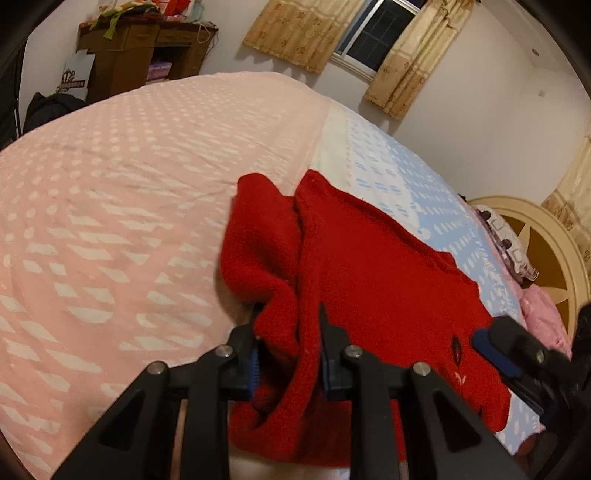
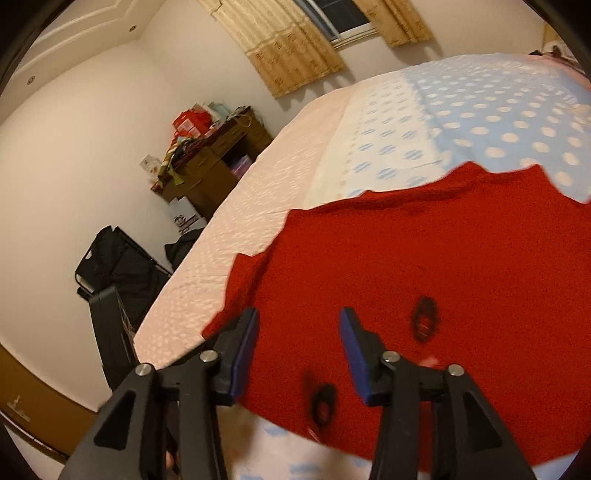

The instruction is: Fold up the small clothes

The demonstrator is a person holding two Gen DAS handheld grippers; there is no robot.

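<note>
On a bed spread with a pink and blue dotted cover [image 1: 122,192], a small red knitted sweater [image 1: 376,266] lies partly bunched. At its left edge the left gripper [image 1: 289,334] pinches a gathered fold of the knit between its blue pads. Over the flat red front the right gripper [image 2: 298,334] hovers with jaws spread, nothing between them. Beyond, tan curtains [image 1: 303,33] frame a dark window [image 1: 376,29].
</note>
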